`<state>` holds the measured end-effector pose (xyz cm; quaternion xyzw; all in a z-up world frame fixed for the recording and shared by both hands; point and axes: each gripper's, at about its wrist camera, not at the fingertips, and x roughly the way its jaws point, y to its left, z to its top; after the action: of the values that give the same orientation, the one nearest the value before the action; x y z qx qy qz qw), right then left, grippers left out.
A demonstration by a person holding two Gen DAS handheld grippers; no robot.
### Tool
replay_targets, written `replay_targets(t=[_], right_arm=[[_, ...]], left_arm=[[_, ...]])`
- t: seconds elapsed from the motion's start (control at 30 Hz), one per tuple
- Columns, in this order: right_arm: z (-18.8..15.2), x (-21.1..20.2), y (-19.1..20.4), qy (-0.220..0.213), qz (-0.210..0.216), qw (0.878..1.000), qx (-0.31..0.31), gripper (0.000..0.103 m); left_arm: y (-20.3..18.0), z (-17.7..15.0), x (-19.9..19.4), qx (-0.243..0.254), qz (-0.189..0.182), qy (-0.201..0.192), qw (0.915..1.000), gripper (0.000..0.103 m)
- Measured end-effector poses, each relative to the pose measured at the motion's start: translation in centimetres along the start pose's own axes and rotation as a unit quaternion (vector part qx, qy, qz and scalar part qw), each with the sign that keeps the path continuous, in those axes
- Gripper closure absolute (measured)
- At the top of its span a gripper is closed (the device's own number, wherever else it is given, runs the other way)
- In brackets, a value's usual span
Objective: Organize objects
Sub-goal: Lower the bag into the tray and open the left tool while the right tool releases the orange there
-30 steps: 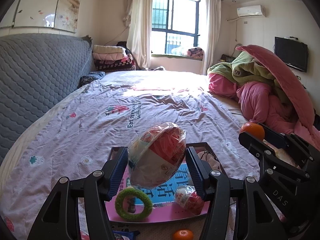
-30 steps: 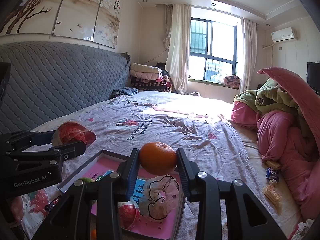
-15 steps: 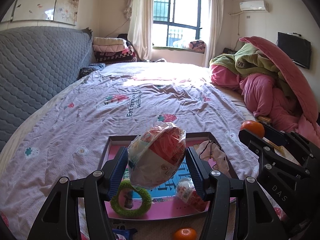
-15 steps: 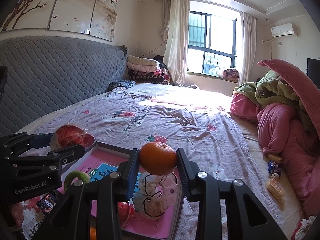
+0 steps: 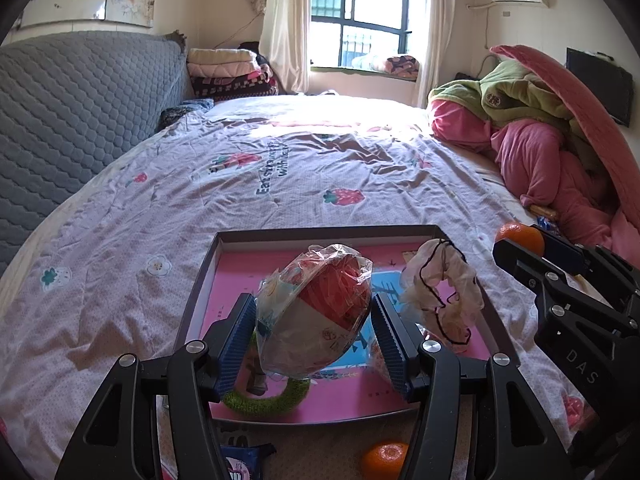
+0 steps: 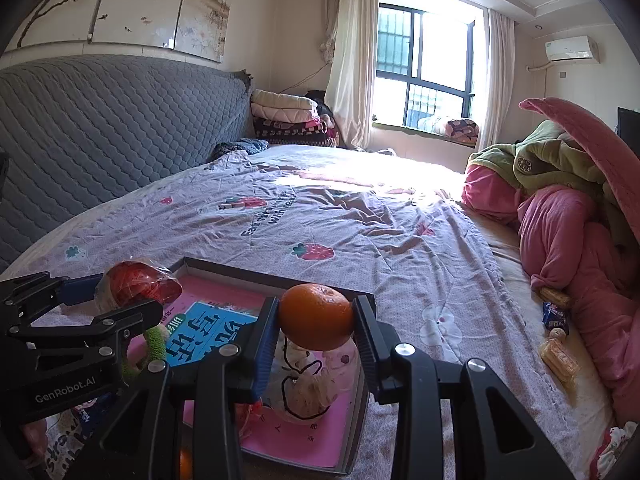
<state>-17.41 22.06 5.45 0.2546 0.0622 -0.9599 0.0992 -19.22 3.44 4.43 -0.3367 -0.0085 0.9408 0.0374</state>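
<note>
My left gripper (image 5: pixel 314 336) is shut on a plastic-wrapped red and white ball (image 5: pixel 316 312) and holds it above the pink tray (image 5: pixel 320 236) on the bed. My right gripper (image 6: pixel 316 320) is shut on an orange (image 6: pixel 314 317), held above the tray's right part (image 6: pixel 356 412). In the tray lie a green ring (image 5: pixel 266 400) and a white cloth pouch with black cord (image 5: pixel 440 292). The pouch also shows under the orange in the right wrist view (image 6: pixel 312 388). The right gripper with its orange (image 5: pixel 520 236) shows at the right of the left wrist view.
A second orange (image 5: pixel 384 458) and a blue snack packet (image 5: pixel 242 462) lie on the bed in front of the tray. Small snack packets (image 6: pixel 556 336) lie by the pink and green quilts (image 6: pixel 568 216) on the right. A grey headboard (image 6: pixel 100 128) runs along the left.
Both grippers have tilted down and come forward over the tray with their loads, so more of the tray shows below them. Neither grip has changed.
</note>
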Motion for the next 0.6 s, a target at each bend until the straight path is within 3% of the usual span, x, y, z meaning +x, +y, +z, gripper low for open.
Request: replay_targets(t=[0.43, 0.6], right_arm=[[-2.5, 3.6, -0.5, 0.087, 0.002, 0.996, 0.005, 0.066], [-3.6, 4.6, -0.4, 0.112, 0.003, 0.994, 0.003, 0.066]], left_arm=[[0.3, -2.6, 3.6, 0.01, 0.008, 0.059, 0.9982, 0.042], [-0.2, -3.1, 4.0, 0.022, 0.005, 0.065, 0.9976, 0.042]])
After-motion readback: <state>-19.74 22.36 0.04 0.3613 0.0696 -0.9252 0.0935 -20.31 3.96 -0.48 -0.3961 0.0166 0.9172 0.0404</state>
